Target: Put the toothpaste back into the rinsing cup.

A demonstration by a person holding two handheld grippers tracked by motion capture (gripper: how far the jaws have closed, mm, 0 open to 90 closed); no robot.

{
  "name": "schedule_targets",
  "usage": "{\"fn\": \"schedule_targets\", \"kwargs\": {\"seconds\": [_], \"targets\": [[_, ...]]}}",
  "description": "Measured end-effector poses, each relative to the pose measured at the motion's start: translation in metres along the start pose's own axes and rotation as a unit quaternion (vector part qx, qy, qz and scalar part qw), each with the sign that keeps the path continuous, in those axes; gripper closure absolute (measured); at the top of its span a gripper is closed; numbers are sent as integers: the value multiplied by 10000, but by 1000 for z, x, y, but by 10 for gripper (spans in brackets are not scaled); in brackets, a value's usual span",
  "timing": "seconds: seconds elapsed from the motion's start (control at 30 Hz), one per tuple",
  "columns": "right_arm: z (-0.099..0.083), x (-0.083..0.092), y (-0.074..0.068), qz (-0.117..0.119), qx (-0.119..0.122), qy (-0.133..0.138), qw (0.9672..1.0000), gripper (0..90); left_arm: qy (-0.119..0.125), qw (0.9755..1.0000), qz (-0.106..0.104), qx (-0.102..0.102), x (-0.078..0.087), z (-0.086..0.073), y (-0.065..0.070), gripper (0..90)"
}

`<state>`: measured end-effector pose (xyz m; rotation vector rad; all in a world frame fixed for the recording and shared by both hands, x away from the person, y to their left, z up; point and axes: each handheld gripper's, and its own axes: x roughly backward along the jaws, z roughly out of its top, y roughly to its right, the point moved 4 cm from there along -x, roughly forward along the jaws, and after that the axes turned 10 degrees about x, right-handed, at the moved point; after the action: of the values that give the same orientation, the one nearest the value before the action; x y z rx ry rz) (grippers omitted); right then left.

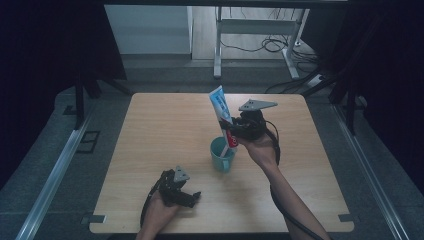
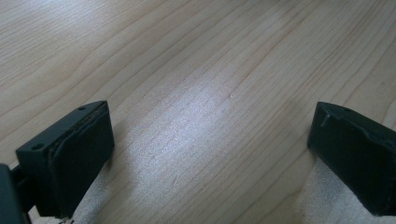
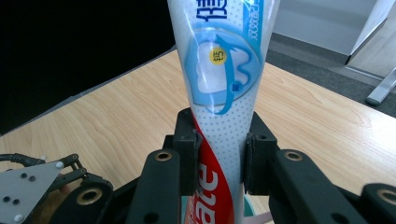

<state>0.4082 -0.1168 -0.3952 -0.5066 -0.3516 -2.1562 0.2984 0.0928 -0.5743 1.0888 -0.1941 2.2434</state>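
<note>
A toothpaste tube (image 1: 221,111), white with blue and red print, stands nearly upright with its lower end inside a teal cup (image 1: 221,155) at the table's middle. My right gripper (image 1: 231,131) is shut on the tube just above the cup. In the right gripper view both pads press on the tube (image 3: 223,93). My left gripper (image 1: 192,197) rests low near the table's front edge, left of the cup. In the left gripper view its jaws stand wide apart over bare wood, and the left gripper (image 2: 210,154) holds nothing.
The wooden table (image 1: 160,130) has dark floor around it. A white desk frame (image 1: 255,35) with cables stands behind the far edge. The left hand's grey plate (image 3: 28,186) sits at the lower left of the right gripper view.
</note>
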Motion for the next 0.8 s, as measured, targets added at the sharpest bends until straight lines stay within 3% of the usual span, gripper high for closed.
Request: {"fn": "schedule_targets", "kwargs": {"seconds": [0.8], "targets": [[-17, -28, -9, 6, 28, 11, 10000, 709, -5, 10000, 4, -4, 0, 0, 0, 6]]}}
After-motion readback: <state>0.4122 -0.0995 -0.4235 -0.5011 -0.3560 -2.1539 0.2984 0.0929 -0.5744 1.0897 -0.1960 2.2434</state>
